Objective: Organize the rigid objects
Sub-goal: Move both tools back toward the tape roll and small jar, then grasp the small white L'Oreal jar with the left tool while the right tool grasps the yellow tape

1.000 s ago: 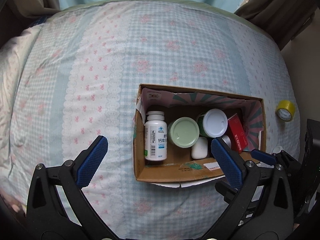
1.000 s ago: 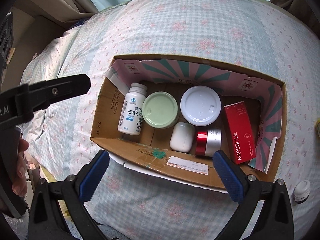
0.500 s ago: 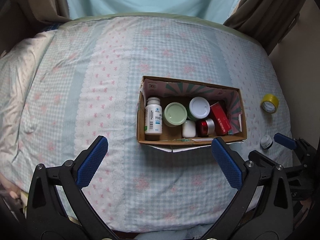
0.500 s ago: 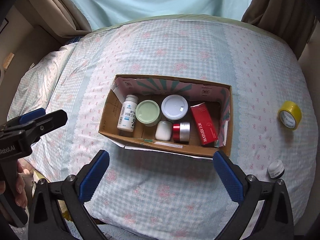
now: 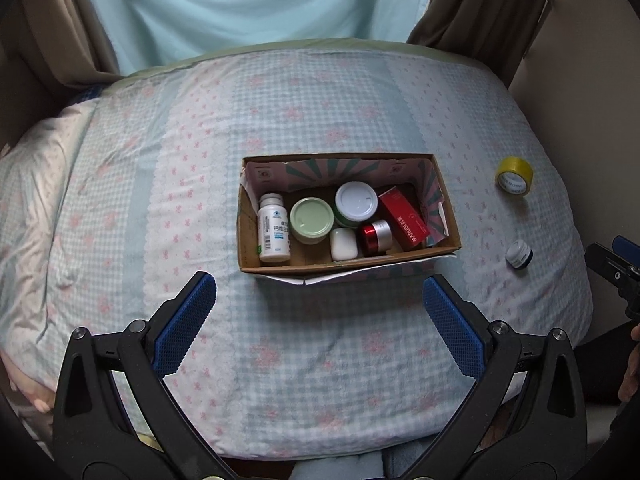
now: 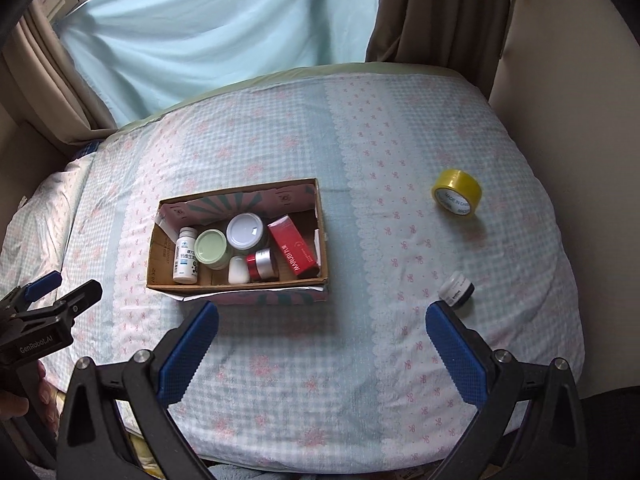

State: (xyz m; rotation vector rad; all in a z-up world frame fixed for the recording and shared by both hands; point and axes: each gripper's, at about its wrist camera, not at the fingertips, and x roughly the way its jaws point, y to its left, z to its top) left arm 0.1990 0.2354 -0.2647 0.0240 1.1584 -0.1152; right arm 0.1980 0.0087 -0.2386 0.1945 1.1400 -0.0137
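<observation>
Left wrist view: left gripper (image 5: 318, 306) spread wide and empty, blue pads (image 5: 182, 322) hanging over the checked bedspread (image 5: 160, 200) short of the near wall of the cardboard box (image 5: 348, 262). Inside the box, from left to right: a white pill bottle (image 5: 273, 227) lying on its side, a pale green jar lid (image 5: 311, 220), a white-lidded jar (image 5: 356, 202) behind it, a small white case (image 5: 343, 244) at the front, a red-and-silver jar (image 5: 375, 236) on its side, and a red carton (image 5: 404, 218) leaning against the right end. To the right of the box, well apart from it on the bedspread: a yellow tape roll (image 5: 514, 176) and, nearer the bed edge, a small white-capped dark jar (image 5: 519, 254). At the far right edge, a fingertip of the right gripper (image 5: 618, 258) only; opening not readable from this view. Pale blue curtain (image 5: 256, 4) beyond the bed.

Right wrist view: right gripper (image 6: 322, 318) released, wide open, holding nothing, over the bedspread (image 6: 400, 140) to the right of the box (image 6: 240, 286). Small jar (image 6: 456, 284) lying tilted just beside the right pad (image 6: 454, 350), not touching. Tape roll (image 6: 457, 192) farther back, standing on edge. Same items packed in the box, red carton (image 6: 294, 247) at the right end. Left gripper (image 6: 60, 292) at the left border, seen side-on.
</observation>
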